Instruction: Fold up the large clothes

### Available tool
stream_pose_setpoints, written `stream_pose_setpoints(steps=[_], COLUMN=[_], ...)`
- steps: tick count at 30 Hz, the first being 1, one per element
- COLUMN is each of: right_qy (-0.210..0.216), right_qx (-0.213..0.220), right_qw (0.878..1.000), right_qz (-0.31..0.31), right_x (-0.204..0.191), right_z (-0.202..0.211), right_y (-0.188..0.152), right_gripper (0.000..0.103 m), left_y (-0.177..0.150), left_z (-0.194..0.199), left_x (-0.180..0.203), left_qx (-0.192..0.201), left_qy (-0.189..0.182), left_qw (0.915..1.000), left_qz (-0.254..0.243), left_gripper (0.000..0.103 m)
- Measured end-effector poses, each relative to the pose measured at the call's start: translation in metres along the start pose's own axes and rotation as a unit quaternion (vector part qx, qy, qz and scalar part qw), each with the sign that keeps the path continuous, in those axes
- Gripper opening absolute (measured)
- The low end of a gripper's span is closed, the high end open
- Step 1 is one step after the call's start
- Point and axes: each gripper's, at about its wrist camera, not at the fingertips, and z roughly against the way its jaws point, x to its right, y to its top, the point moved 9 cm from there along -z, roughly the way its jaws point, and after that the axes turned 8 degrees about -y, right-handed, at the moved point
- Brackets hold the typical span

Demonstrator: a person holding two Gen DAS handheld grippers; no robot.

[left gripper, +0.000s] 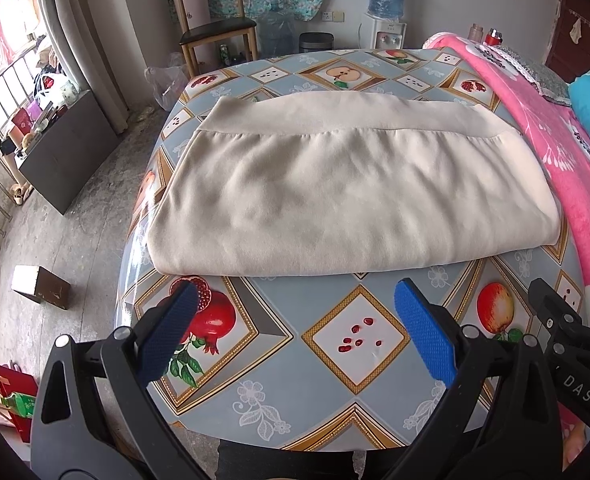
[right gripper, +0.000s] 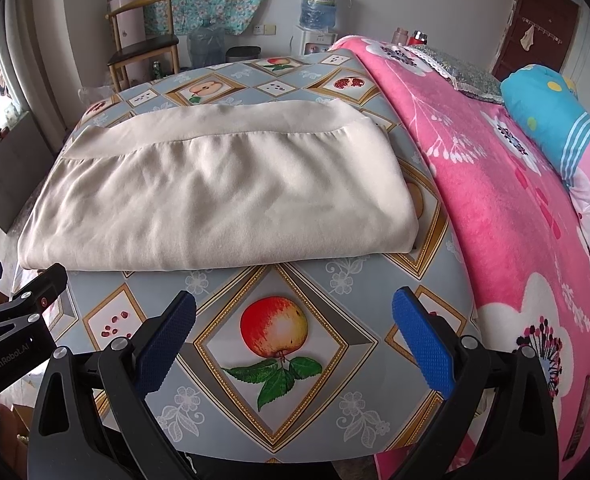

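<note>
**Clerk:** Item one, nearest: grippers, count two. The left gripper (left gripper: 295, 332) hangs over the near edge of the table, its two blue-padded fingers (left gripper: 423, 332) spread wide, nothing between them. The right gripper (right gripper: 293, 334) matches it: fingers apart, empty, level above the apple print.

**Checker:** Do they touch?

**Clerk:** No. They sit side by side; each shows at the other view's edge, cut off by the frame. The hands holding them are out of sight.

**Checker:** Item two?

**Clerk:** Table (left gripper: 335, 400), count one, under a fruit-patterned oilcloth. Its near edge is partly hidden behind the gripper bodies.

**Checker:** The garment?

**Clerk:** Beige garment (left gripper: 335, 184), count one, folded into a wide block and lying flat mid-table, just beyond both grippers and clear of them. A plain band runs along its far edge. How many layers it holds cannot be told, nor what kind of garment it is.

**Checker:** Beside it?

**Pink blanket** (right gripper: 495, 200), count one, to the right, touching the table's right side; a blue cushion (right gripper: 547, 108) on it, partly cut off.

**Checker:** Farthest?

**Clerk:** Wooden chair (left gripper: 215, 24), one. Water dispenser (left gripper: 383, 32), one, with one bottle on top; a second bottle (left gripper: 275, 32) stands on the floor.
</note>
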Motion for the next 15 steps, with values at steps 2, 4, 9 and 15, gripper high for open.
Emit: stream_pose_setpoints(steps=[2,4,9,15], right_qy=[-0.001,0.0,0.0,0.0], right_qx=[0.0,0.001,0.0,0.001], right_qw=[1.0,1.0,1.0,1.0], right_qz=[0.0,0.0,0.0,0.001], right_x=[0.0002,0.0006,-0.0002,-0.0001], right_z=[0.0001,0.0001,0.0002,0.0003], right_y=[0.0,0.001,0.0006,0.0007], right_gripper=[0.096,0.096,0.096,0.096], left_y=[0.0014,-0.0011,0.0001,0.0], left_z=[0.0008,0.0005,0.0006,0.0004], left_x=[-0.0007,-0.0005,-0.0007,-0.0009], left_qx=[0.0,0.0,0.0,0.001], left_qy=[0.0,0.0,0.0,0.001], left_qw=[1.0,1.0,1.0,1.0], left_qz=[0.0,-0.001,0.0,-0.001], left_gripper=[0.095,0.095,0.095,0.095])
